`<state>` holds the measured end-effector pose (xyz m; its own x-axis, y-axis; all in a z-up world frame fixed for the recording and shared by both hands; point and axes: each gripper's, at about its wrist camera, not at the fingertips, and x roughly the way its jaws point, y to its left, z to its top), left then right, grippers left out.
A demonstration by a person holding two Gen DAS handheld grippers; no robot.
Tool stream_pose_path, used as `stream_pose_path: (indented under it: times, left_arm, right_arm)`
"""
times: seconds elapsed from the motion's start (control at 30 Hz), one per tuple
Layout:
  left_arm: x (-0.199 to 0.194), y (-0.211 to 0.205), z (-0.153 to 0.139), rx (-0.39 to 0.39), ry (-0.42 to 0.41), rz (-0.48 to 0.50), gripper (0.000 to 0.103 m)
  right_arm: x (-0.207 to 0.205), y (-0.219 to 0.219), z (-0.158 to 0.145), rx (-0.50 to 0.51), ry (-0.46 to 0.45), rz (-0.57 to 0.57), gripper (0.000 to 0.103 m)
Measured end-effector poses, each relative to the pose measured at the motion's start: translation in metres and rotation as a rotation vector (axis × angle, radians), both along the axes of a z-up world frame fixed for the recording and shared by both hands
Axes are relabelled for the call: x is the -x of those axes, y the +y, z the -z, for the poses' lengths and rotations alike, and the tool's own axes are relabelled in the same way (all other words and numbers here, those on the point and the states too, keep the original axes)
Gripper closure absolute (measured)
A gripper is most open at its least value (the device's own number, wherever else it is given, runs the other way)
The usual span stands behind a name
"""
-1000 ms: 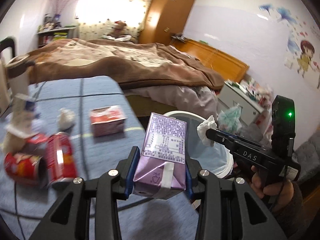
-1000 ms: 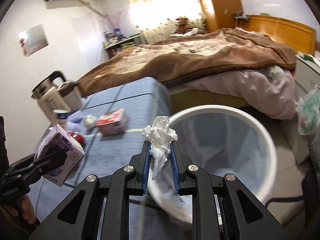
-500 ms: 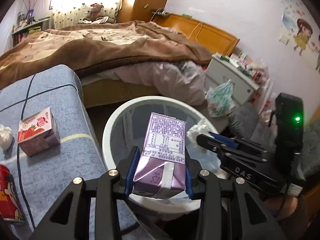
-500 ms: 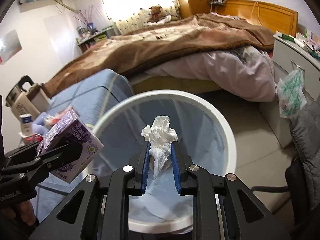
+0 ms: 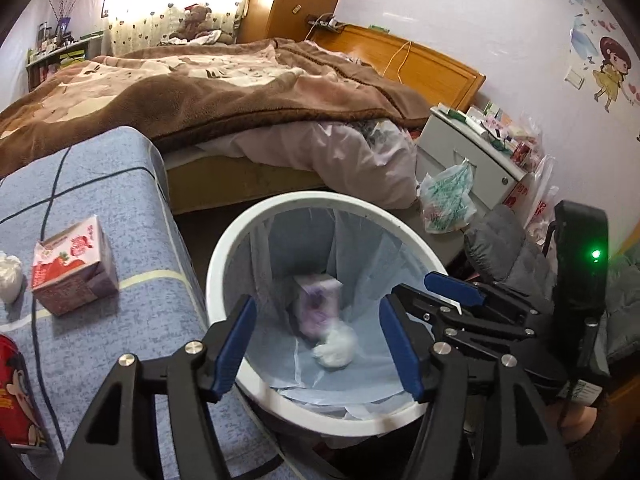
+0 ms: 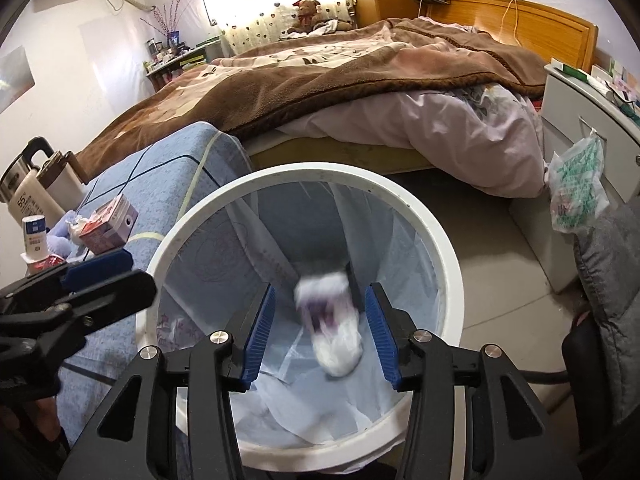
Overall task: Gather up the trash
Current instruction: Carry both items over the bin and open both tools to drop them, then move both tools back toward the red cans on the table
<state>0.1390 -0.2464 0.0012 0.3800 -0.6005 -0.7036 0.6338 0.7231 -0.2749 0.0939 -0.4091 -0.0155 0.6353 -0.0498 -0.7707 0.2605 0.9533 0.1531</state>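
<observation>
A white trash bin [image 5: 224, 252] with a blue liner stands beside the blue-covered table [image 5: 132, 200]. My left gripper [image 5: 318, 344] is open and empty above the bin. My right gripper [image 6: 322, 332] is open and empty over the bin [image 6: 436, 232] too. The purple carton [image 5: 318, 304] and the white tissue [image 5: 336, 350] are inside the bin, blurred; both show in the right wrist view, the carton [image 6: 324, 300] above the tissue [image 6: 338, 352]. A pink strawberry carton [image 5: 72, 266], a tissue ball [image 5: 10, 276] and a red can [image 5: 16, 396] lie on the table.
A bed with a brown blanket [image 5: 208, 92] lies behind the bin. A white nightstand [image 5: 476, 156] with a hanging plastic bag [image 5: 448, 200] stands at right, by a grey chair cushion [image 5: 508, 256]. A kettle [image 6: 28, 192] and a small bottle [image 6: 34, 236] stand on the table.
Both grippers opened over the bin. The purple carton left my left gripper and the tissue left my right gripper; both dropped into the bin.
</observation>
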Motion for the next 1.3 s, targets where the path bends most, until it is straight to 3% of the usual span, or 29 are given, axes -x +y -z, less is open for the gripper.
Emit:
stream_pose_path:
  times: [0.3,0.73,1.07,1.23,1.3]
  left_arm:
    - [0.009,0.053,-0.018,0.046,-0.038,-0.083,0.036]
    - [0.022,0.159,-0.029,0.048,-0.117,-0.281,0.035]
    - [0.025,0.248,-0.015,0.022,-0.119,-0.475,0.031]
    - [0.026,0.27,-0.005,-0.045,-0.134,-0.523,0.031]
    - [0.021,0.277,0.002,-0.05,-0.102,-0.522,0.031]
  right_arm:
    - [0.01,0.025,-0.023,0.028,-0.066,-0.018,0.055]
    - [0.011,0.103,-0.046,0.013,-0.153,-0.154,0.055]
    - [-0.001,0.164,-0.04,-0.022,-0.148,-0.273,0.055]
    - [-0.013,0.194,-0.033,-0.043,-0.132,-0.331,0.055]
    - [-0.019,0.205,-0.03,-0.045,-0.126,-0.351,0.055]
